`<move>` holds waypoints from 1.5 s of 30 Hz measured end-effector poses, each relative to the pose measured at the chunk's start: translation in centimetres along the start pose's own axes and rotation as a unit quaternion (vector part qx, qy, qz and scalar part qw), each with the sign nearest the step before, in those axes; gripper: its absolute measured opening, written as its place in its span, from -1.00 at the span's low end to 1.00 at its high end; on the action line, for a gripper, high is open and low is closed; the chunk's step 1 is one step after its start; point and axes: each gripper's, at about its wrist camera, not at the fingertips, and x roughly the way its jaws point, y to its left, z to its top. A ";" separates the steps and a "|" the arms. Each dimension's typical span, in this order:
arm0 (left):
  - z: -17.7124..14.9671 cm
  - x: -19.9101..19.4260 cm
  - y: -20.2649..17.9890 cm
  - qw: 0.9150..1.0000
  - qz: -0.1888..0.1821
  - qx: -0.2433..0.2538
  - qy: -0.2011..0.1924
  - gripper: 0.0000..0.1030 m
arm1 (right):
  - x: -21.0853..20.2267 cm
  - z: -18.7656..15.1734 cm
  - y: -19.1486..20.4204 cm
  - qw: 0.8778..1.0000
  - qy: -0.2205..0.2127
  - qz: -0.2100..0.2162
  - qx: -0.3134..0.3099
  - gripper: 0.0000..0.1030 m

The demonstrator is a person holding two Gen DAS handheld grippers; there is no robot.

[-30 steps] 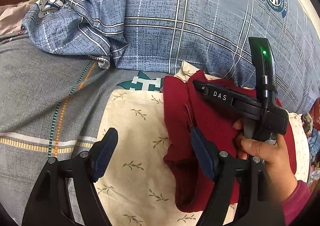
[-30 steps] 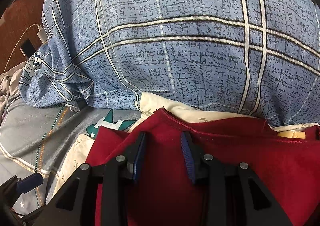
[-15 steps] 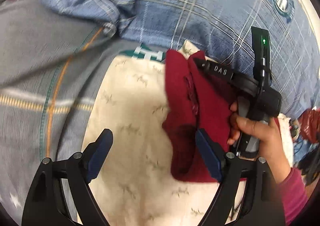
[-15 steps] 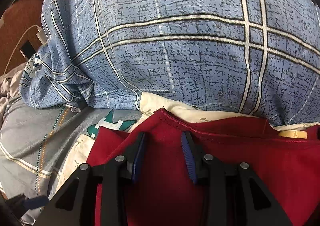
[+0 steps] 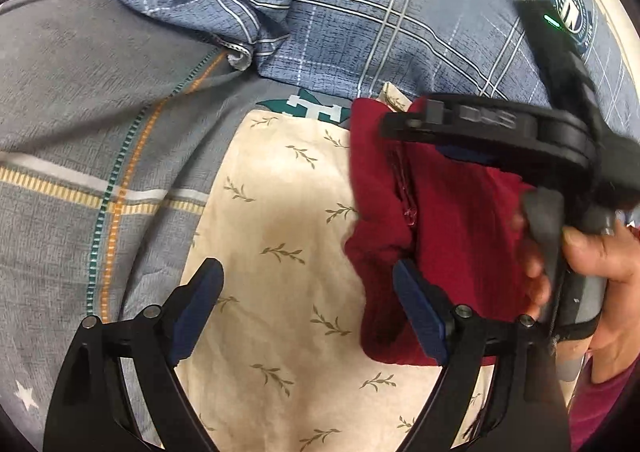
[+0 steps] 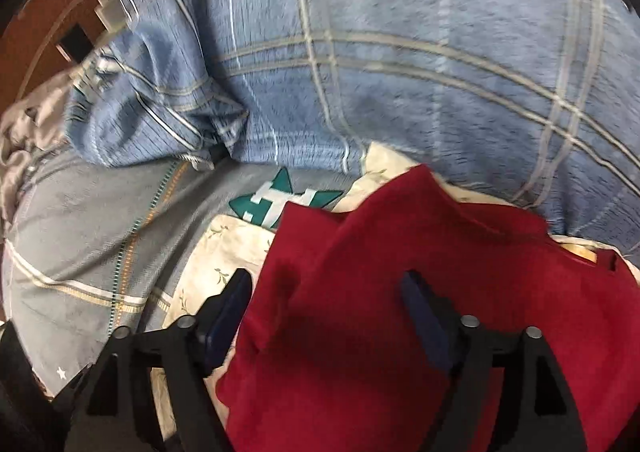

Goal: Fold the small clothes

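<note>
A dark red garment [image 5: 460, 220] lies folded on a cream leaf-print cloth [image 5: 288, 212] spread on the bed. My left gripper [image 5: 308, 272] is open over the cream cloth, its right pad beside the garment's left edge and nothing between the pads. In the right wrist view the red garment [image 6: 400, 332] fills the lower right. My right gripper [image 6: 326, 280] hovers above its left part with the jaws opening; the cloth lies under and between them, but the pads do not press on it. A person's hand [image 5: 592, 252] holds that gripper's handle.
A bulky blue plaid quilt [image 5: 360, 12] is heaped behind the garment. Grey striped bedding [image 5: 80, 112] covers the left side, with a green star print [image 6: 280, 200] beside the cream cloth. A white charger and cable [image 6: 108, 12] sit at the far left against brown wood.
My right gripper's jaws have sprung from a narrow pinch on the red cloth to wide apart, and it has lifted and drawn back. The left jaws widened a little.
</note>
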 end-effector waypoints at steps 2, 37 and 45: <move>-0.1 0.3 -0.2 1.000 -0.003 0.001 0.010 0.69 | 1.1 0.4 1.2 1.000 0.010 -0.014 -0.020 0.63; -0.2 -0.6 -6.0 0.987 -0.102 0.120 -0.025 0.74 | -2.2 -0.8 -1.9 0.998 -0.042 0.034 -0.020 -0.63; -0.2 2.4 -4.9 0.996 -0.034 0.085 -0.005 0.74 | -1.9 -0.7 -1.7 0.999 -0.031 0.036 -0.026 -0.52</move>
